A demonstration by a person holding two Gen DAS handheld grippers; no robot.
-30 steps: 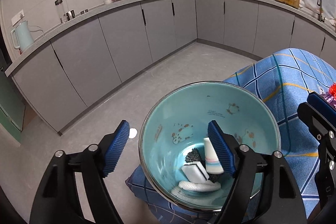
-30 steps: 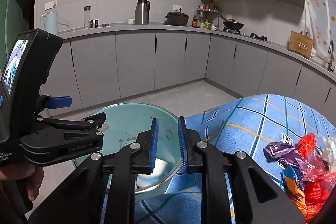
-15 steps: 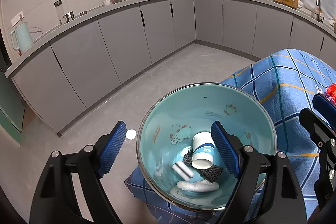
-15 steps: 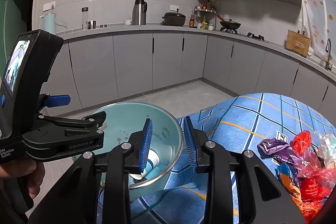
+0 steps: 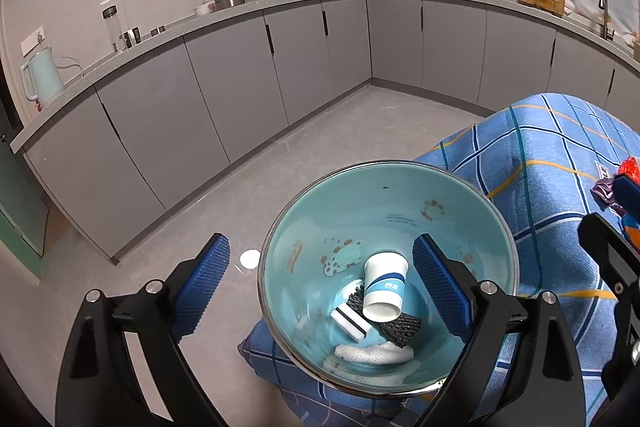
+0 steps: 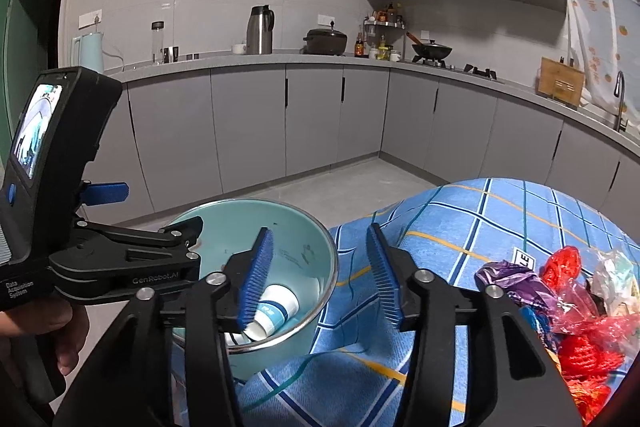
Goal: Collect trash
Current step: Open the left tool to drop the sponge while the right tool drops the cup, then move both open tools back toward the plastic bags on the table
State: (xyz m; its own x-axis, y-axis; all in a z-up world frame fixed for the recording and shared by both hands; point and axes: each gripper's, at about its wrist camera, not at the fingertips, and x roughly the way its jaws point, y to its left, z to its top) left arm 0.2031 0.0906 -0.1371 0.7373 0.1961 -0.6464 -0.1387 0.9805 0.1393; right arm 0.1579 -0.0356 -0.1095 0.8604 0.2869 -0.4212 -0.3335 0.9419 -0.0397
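Dropped from the right gripper [image 6: 320,273], whose empty jaws had just been opening, the paper cup [image 5: 385,285] was left in the bowl [image 5: 400,183], which the wide-open left gripper [image 5: 320,285] straddled untouched; wrappers [image 6: 568,311] should be gathered next.

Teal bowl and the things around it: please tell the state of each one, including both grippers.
Teal bowl: upright on the blue cloth, at its edge.
Paper cup: lying on its side in the bowl.
Left gripper: open, jaws just widened, straddling the bowl's rim.
Right gripper: open, jaws just widened, empty.
Wrappers: heaped on the cloth.
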